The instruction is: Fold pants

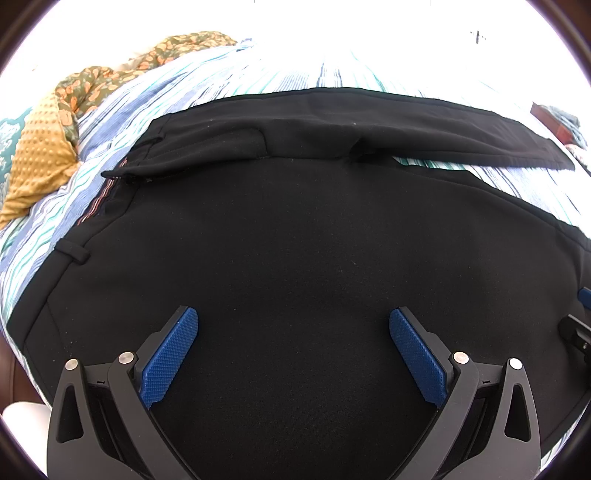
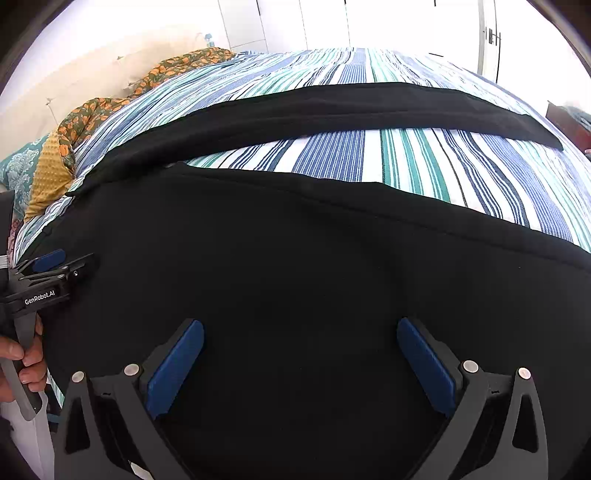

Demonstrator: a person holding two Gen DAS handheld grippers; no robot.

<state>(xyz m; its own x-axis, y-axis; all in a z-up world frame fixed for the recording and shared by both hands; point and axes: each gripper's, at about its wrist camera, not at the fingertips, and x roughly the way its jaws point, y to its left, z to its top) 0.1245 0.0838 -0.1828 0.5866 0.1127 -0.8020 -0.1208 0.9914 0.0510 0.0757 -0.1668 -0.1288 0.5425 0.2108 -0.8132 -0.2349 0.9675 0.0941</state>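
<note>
Black pants [image 1: 295,236] lie spread flat on a striped bed, waistband to the left, legs running right. The far leg [image 1: 424,125] and the near leg are split apart, with striped sheet showing between them. The pants also fill the right wrist view [image 2: 295,266]. My left gripper [image 1: 293,325] is open, empty, just above the near leg by the waist. It also shows at the left of the right wrist view [image 2: 55,264]. My right gripper [image 2: 300,336] is open and empty above the near leg, further right; its edge shows in the left wrist view [image 1: 580,325].
The bedsheet [image 2: 406,155] has blue, green and white stripes. A mustard dotted cushion [image 1: 40,155] and a floral blanket [image 1: 110,74] lie at the bed's left end. White wardrobe doors [image 2: 314,22] stand behind. A brown piece of furniture [image 2: 565,122] is at the right.
</note>
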